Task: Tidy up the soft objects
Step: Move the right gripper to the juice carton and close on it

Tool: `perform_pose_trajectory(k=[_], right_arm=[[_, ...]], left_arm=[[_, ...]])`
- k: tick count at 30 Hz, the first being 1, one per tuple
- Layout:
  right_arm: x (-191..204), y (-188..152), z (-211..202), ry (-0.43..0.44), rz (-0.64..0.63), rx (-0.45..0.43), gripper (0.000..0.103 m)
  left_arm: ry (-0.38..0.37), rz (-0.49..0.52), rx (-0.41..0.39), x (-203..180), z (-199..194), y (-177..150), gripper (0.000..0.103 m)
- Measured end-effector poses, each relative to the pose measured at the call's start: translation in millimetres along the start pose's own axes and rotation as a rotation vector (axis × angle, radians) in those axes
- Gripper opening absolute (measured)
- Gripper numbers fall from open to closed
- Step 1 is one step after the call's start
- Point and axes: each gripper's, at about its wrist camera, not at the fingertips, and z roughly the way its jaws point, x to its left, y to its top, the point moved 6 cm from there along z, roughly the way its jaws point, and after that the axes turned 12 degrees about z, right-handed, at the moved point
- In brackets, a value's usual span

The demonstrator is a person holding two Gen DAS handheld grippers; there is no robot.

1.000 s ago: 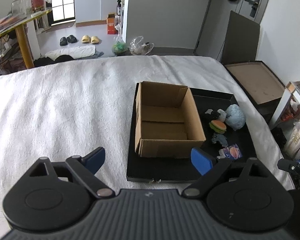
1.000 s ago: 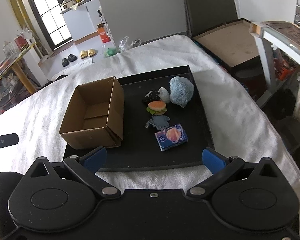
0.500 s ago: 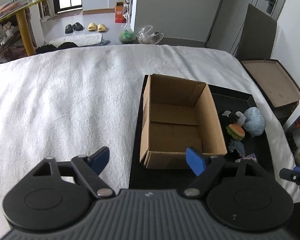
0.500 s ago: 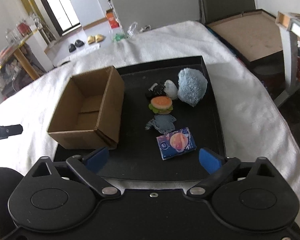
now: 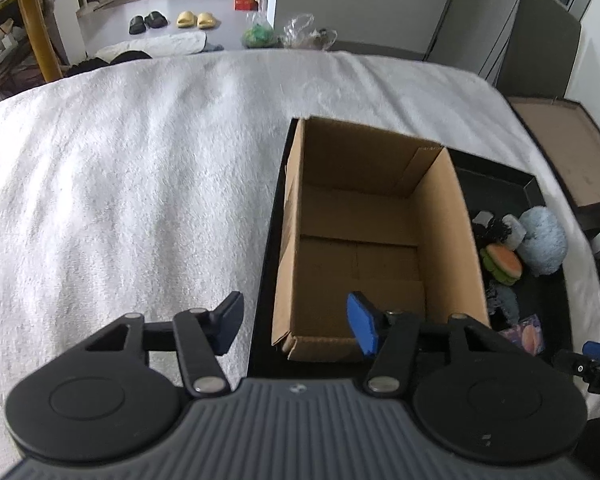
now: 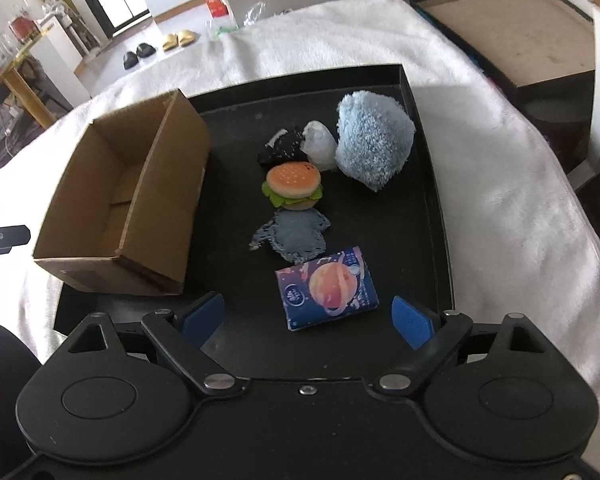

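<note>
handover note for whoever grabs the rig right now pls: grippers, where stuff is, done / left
Left hand-held gripper: open, holds nothing, at the near left corner of the cardboard box.
Right hand-held gripper: open, holds nothing, lined up on the tissue pack.
Box stands open on the left of the black tray; nothing in it.
Loose on the tray beside the box: tissue pack, grey-blue cloth piece, burger toy, black item, small white item, blue plush.
Done: nothing packed.
Left: all six, probably into the box; tissue pack is nearest.
</note>
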Motion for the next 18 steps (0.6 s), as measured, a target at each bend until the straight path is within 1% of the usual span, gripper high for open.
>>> perform_pose_trajectory(k=[6, 14, 16, 18], right_arm=[[-3.7, 5.6, 23.6, -0.02, -0.022, 0.043, 0.091], [-9.5, 4.5, 53.4, -0.062, -0.05, 0.116, 0.093], [-8.5, 3.0, 59.1, -0.078, -0.066, 0.129, 0.093], [-6.6, 2.6, 64.4, -0.089, -0.078, 0.138, 0.095]], left_arm=[[0.01, 0.014, 0.054, -1.2, 23.9, 2.8, 0.052], [0.025, 0.036, 0.118, -2.3, 46.0, 5.9, 0.051], [0.04, 0.048, 0.145, -1.8, 50.7, 6.3, 0.046], [0.048, 0.051, 0.179, -0.2, 56.3, 6.1, 0.036]])
